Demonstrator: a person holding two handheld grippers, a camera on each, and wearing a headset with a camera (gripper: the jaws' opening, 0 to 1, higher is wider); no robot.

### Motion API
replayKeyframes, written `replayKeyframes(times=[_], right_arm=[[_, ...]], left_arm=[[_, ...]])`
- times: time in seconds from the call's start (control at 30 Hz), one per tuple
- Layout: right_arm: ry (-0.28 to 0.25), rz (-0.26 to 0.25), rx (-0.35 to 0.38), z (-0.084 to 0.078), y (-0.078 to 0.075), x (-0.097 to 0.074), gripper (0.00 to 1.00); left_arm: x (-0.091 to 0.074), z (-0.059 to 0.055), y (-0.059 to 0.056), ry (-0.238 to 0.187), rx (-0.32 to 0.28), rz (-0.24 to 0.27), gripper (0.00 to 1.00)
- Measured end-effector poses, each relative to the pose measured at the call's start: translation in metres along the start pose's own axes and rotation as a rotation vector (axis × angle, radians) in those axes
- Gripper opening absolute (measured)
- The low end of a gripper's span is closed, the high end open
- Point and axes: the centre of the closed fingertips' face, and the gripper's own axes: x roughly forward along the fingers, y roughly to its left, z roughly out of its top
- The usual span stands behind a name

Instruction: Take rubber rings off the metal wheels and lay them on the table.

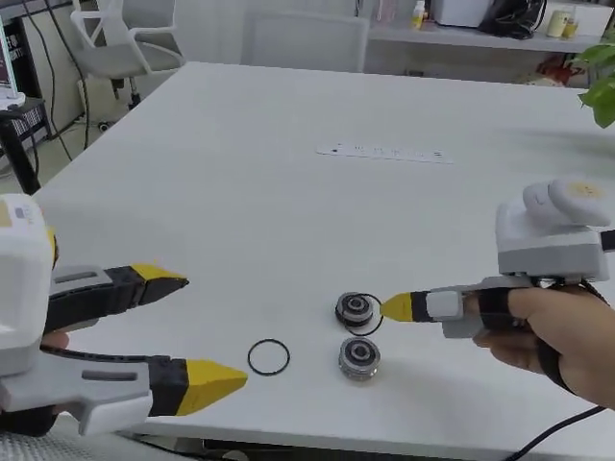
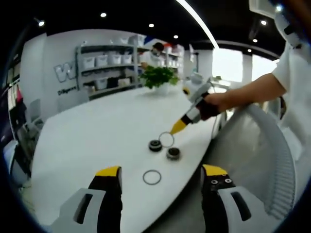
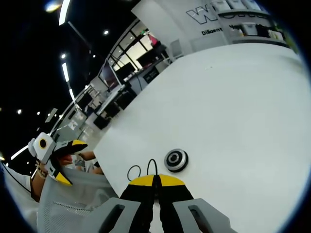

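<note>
Two metal wheels stand near the table's front edge, one (image 1: 356, 306) behind the other (image 1: 359, 356). My right gripper (image 1: 389, 308) is shut on a thin black rubber ring (image 1: 375, 325) that loops beside the rear wheel. In the left gripper view that ring (image 2: 166, 140) hangs from the right gripper's yellow tip (image 2: 176, 128), next to the wheels (image 2: 155, 145) (image 2: 173, 153). A loose ring (image 1: 268, 357) lies flat left of the wheels. My left gripper (image 1: 192, 328) is open at the lower left, apart from everything. The right gripper view has one wheel (image 3: 175, 160) ahead of the shut tips (image 3: 154, 181).
A white power strip (image 1: 384, 152) lies mid-table. An office chair (image 1: 125, 38) stands at the far left and a green plant (image 1: 601, 86) at the far right. The table's front edge (image 1: 384, 444) runs just below the wheels.
</note>
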Motion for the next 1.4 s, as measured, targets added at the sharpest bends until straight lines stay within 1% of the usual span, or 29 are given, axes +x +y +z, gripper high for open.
replayKeyframes(times=[0.1,0.17,0.23,0.27,0.33,0.37,0.43,0.53,0.7,0.83,0.93,1.0,1.1,1.17,1.23,1.3,1.4], right_arm=[[-0.014,0.004,0.004,0.003,0.002,-0.002,0.0],[-0.028,0.011,0.01,0.006,0.004,-0.003,0.0],[-0.036,0.018,0.016,0.008,0.006,-0.003,0.0],[-0.039,0.02,0.018,0.009,0.007,-0.003,0.0],[-0.044,0.026,0.02,0.011,0.008,-0.002,0.0],[-0.044,0.027,0.02,0.011,0.009,-0.002,0.0],[-0.043,0.027,0.013,0.012,0.011,-0.001,0.0],[-0.036,0.029,-0.018,0.014,0.017,0.002,0.0],[-0.039,0.054,-0.03,0.019,0.027,0.006,0.0],[-0.014,0.056,-0.063,0.019,0.032,0.01,0.0],[-0.011,0.076,-0.065,0.021,0.04,0.017,0.0],[0.006,0.087,-0.081,0.021,0.046,0.023,0.0],[0.029,0.107,-0.108,0.02,0.055,0.031,0.0],[0.044,0.115,-0.124,0.019,0.06,0.036,0.0],[0.06,0.121,-0.135,0.017,0.063,0.04,0.0],[0.084,0.123,-0.158,0.013,0.065,0.044,0.0],[0.123,0.124,-0.184,0.005,0.068,0.049,0.0]], left_arm=[[-0.001,0.002,0.004,-0.023,-0.006,0.013,0.68],[0.0,0.001,0.004,-0.023,-0.026,0.009,0.71],[0.001,-0.003,0.003,-0.018,-0.063,-0.001,0.76],[0.002,-0.003,0.005,-0.025,-0.084,0.004,0.78],[0.001,0.0,0.008,-0.052,-0.099,0.015,0.83],[0.001,0.001,0.009,-0.058,-0.105,0.017,0.86],[0.002,0.0,0.009,-0.059,-0.115,0.012,0.89],[0.003,0.0,0.008,-0.06,-0.126,-0.003,0.91],[0.005,-0.003,0.006,-0.041,-0.122,-0.026,0.94],[0.006,-0.005,0.003,-0.033,-0.136,-0.043,0.95],[0.006,-0.005,0.004,-0.033,-0.138,-0.043,0.96],[0.006,-0.006,0.004,-0.032,-0.145,-0.049,0.96],[0.005,-0.005,0.005,-0.048,-0.164,-0.046,0.97],[0.004,-0.005,0.006,-0.051,-0.167,-0.042,0.97],[0.005,-0.006,0.005,-0.047,-0.18,-0.043,0.97],[0.005,-0.008,0.003,-0.032,-0.186,-0.051,0.98],[0.005,-0.009,0.003,-0.025,-0.181,-0.05,0.98]])
